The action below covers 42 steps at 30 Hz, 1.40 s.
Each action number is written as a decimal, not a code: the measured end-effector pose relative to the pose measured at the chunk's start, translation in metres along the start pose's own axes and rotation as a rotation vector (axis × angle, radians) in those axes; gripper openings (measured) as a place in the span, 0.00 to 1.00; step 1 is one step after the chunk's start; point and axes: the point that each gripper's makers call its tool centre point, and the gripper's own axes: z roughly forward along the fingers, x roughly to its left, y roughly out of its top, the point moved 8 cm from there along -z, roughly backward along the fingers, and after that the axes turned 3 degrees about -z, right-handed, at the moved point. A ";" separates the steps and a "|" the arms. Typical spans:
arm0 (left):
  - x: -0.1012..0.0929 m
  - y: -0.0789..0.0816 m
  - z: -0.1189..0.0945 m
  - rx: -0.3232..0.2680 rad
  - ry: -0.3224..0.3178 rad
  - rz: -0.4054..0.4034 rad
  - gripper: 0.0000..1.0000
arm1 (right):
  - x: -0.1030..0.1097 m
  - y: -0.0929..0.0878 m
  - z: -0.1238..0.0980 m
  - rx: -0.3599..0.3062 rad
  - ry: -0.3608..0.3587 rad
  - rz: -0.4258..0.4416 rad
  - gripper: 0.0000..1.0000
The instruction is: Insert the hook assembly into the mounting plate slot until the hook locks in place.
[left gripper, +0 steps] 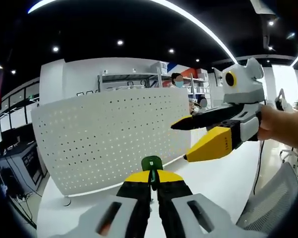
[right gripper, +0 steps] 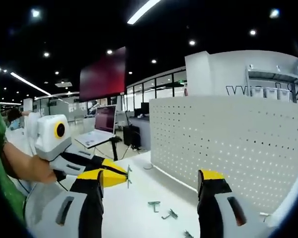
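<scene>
The left gripper [left gripper: 151,179] is clamped on a small green hook [left gripper: 151,163], its yellow tips pinched together with the hook's rounded head poking up between them. It is aimed square at the white pegboard [left gripper: 114,139] standing upright on the white table [left gripper: 218,183], a sensible hold, since the free end needs to meet a slot face-on. The hook is raised off the table and looks short of the board, though the gap is hard to judge.

In the right gripper view, the right gripper [right gripper: 154,191] has its jaws spread wide, nothing between them, pointing at the pegboard [right gripper: 228,144]. Loose hooks [right gripper: 163,209] lie on the table [right gripper: 134,208] in front of it, near the board's foot, spares by the look of them. The left gripper [right gripper: 120,177] comes in from the left, a small green piece at its tip.

In the left gripper view, the right gripper [left gripper: 188,141] hangs beside the board, likely kept clear so the insertion stays visible. The hook is not yet seated.
</scene>
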 end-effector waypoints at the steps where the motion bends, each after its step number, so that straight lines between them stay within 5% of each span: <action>1: 0.001 0.001 0.001 -0.001 0.002 -0.002 0.03 | -0.001 0.000 -0.001 0.000 -0.003 -0.001 0.81; 13: 0.016 0.014 0.009 -0.027 0.056 -0.018 0.03 | -0.022 -0.003 -0.024 -0.012 -0.069 0.001 0.88; 26: 0.058 0.053 0.020 -0.085 0.203 -0.013 0.03 | -0.037 -0.003 -0.030 -0.038 -0.097 0.031 0.87; 42: 0.117 0.096 0.062 -0.151 0.356 -0.070 0.03 | -0.051 -0.006 -0.036 -0.052 -0.099 0.051 0.87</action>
